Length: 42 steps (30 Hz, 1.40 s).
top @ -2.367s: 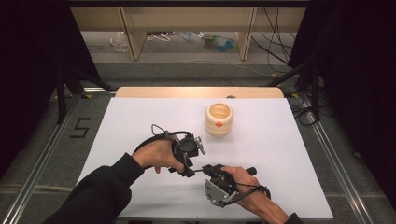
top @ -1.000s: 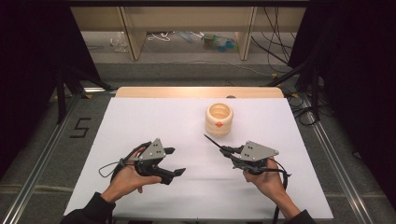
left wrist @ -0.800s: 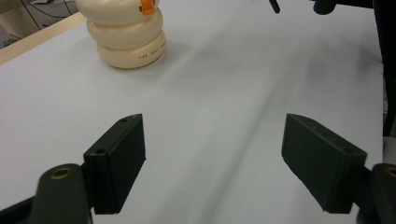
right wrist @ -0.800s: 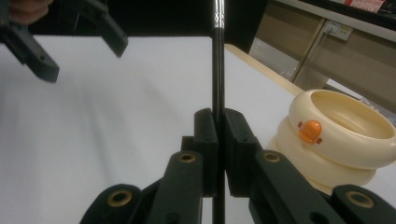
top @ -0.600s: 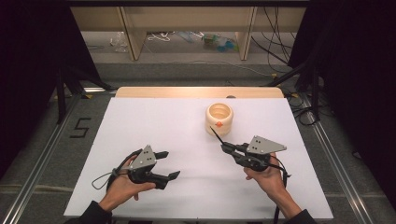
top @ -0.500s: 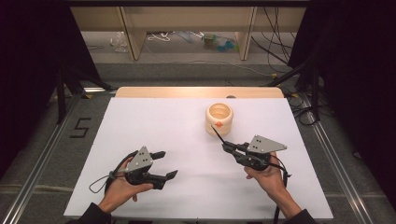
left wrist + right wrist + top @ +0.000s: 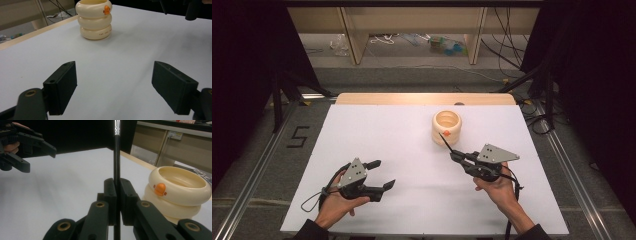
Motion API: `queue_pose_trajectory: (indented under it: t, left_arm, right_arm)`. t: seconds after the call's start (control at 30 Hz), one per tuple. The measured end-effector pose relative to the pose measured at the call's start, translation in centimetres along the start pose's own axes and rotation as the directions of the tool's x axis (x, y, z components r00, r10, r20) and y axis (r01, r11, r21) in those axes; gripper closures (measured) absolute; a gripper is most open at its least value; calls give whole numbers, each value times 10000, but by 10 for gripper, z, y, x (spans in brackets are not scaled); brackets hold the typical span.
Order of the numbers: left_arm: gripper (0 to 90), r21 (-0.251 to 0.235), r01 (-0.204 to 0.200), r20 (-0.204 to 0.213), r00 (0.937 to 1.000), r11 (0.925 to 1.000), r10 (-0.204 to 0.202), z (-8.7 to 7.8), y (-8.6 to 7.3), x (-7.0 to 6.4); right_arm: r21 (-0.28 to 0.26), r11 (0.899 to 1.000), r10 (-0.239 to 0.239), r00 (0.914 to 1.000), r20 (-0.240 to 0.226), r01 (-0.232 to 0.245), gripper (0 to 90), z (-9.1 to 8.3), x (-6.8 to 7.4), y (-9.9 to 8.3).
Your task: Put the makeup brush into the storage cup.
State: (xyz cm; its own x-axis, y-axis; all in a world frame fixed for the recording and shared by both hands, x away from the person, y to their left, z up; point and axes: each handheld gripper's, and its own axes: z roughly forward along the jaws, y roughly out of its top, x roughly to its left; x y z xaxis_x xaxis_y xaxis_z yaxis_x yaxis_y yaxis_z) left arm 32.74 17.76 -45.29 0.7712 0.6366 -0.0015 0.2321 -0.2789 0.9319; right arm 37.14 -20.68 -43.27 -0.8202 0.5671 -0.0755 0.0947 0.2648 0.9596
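A cream pot (image 7: 446, 126) made of stacked rings, with a small orange knob on its side, stands right of the table's middle. My right gripper (image 7: 457, 156) is shut on a thin black stick (image 7: 446, 142), whose tip points up toward the pot's near side. In the right gripper view the stick (image 7: 116, 157) rises straight between the closed jaws of that gripper (image 7: 116, 195), with the pot (image 7: 177, 192) just to the right. My left gripper (image 7: 383, 174) is held open and empty near the front left. Its view looks past that gripper (image 7: 117, 87) to the pot (image 7: 95, 21).
A white sheet (image 7: 377, 130) covers the table, and a wooden strip (image 7: 422, 98) runs along the far edge. Metal rails flank both sides. Shelving legs and cables lie on the floor beyond. The left gripper (image 7: 27, 147) shows far off in the right gripper view.
The two hands, close together at mid-table 2.4 s ago, have parted. The left gripper drifted to the front left; the right one carried the stick rightward, tip nearing the pot.
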Motion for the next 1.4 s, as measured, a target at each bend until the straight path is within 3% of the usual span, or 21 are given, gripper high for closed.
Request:
queue_pose_trajectory:
  t: [0.27, 0.4, 0.53, 0.7, 0.73, 0.83, 0.93, 1.2, 1.4]
  left_arm:
    - [199, -281, 163, -172, 9997, 9995, -168, -4, -1, 2]
    - [197, -395, -69, -203, 9998, 9992, 61, -6, -1, 1]
    - [197, -568, -134, -322, 9994, 9983, 116, -8, 0, 2]
    - [190, -513, -105, -377, 9993, 9986, 86, -8, -2, 4]
    - [190, -519, -111, -399, 9992, 9986, 91, -9, -2, 4]
    - [190, -574, -101, -444, 9990, 9983, 76, -9, -3, 5]
    - [189, -550, -90, -501, 9987, 9984, 63, -9, -4, 7]
    - [188, -602, 2, -580, 9983, 9982, -37, -12, -6, 8]
    - [187, -644, 135, -490, 9987, 9978, -166, -12, -6, 7]
  right_arm:
    - [-165, 9999, -17, 10000, -50, 16, 851, 4, -1, 2]
    - [-158, 9998, 111, 9999, 25, -111, 852, 4, -4, 4]
    - [-480, 9984, 319, 9991, 284, -305, 851, 1, -11, 5]
    - [-468, 9975, 542, 9981, 309, -527, 851, -1, -13, 10]
    - [-773, 9964, 395, 9976, 560, -351, 851, 1, -16, 13]
    - [-918, 9951, 435, 9972, 613, -378, 851, 3, -20, 16]
    - [-708, 9969, 395, 9971, 655, -349, 852, 4, -23, 18]
    - [-1065, 9939, 399, 9935, 1068, -285, 851, 12, -36, 28]
    - [-947, 9942, 606, 9926, 1055, -507, 851, 19, -42, 31]
